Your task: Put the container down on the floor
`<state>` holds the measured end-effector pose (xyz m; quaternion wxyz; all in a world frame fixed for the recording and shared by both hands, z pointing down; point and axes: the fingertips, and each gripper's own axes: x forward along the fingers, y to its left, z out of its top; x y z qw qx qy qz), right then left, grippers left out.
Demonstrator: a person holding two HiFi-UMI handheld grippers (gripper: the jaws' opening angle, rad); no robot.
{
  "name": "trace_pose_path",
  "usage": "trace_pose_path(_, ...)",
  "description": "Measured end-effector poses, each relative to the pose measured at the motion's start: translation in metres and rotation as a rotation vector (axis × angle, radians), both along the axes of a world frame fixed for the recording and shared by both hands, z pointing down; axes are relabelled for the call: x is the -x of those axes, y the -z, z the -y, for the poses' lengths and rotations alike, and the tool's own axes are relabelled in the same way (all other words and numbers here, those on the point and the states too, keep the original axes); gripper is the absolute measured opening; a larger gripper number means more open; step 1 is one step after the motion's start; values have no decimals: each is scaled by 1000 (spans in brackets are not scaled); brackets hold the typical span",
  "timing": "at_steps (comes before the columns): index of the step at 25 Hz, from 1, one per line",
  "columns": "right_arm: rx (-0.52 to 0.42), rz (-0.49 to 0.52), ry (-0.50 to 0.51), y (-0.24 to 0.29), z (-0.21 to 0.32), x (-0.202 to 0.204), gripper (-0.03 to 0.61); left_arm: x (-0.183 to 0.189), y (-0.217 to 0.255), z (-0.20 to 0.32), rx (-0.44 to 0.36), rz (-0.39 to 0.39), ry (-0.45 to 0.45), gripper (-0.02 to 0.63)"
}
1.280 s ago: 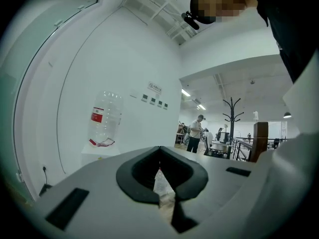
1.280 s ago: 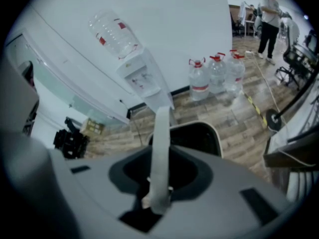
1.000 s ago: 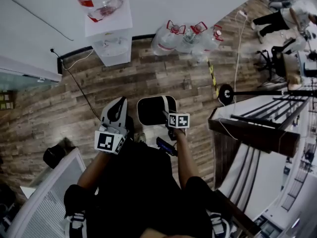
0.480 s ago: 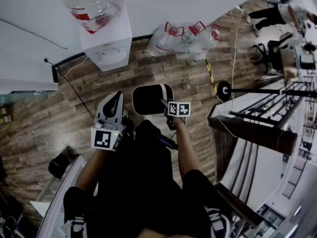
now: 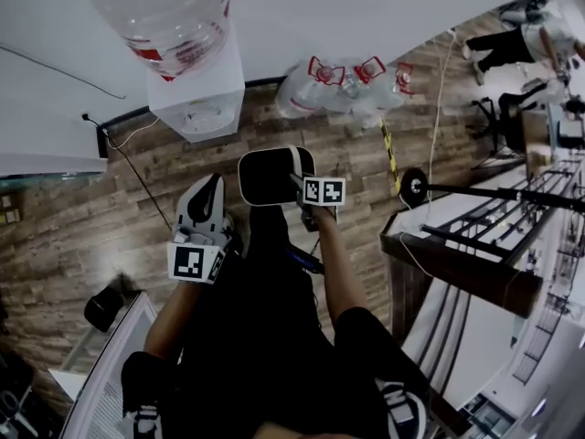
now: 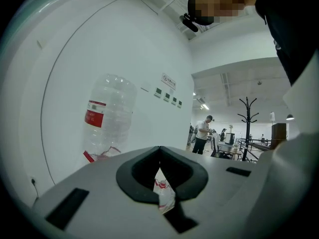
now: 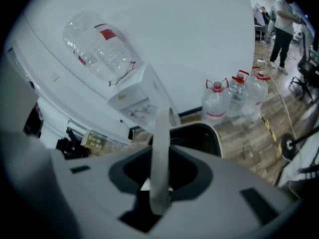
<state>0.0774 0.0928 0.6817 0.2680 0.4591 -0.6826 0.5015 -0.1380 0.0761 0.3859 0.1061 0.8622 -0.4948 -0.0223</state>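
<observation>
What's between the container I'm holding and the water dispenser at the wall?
Nothing but wooden floor: in the head view the stretch between the container and the water dispenser is bare.

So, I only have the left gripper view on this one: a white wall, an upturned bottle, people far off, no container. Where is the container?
Observer: The head view shows it. The container, white outside and black inside, hangs from the right gripper in front of the person. It looks to be off the wood floor.
Operator: Is it really clamped, or just hooked on?
Observer: Clamped. In the right gripper view the jaws are closed on the container's white rim, which stands upright between them.
</observation>
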Motion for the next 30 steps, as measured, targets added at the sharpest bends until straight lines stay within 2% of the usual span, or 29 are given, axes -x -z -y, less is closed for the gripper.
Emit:
trace_pose_path(12,28,5,113,-13,94,-36,115,-71,-2,105,17,13,58,28)
trace_pose_path(22,53,-39,189,-47,163,-69,115,-111,-14,169,53,54,162,29)
trace_pose_path(30,74,-51,178,-92,208,-69,115,-124,-21,210,27,86,134,29)
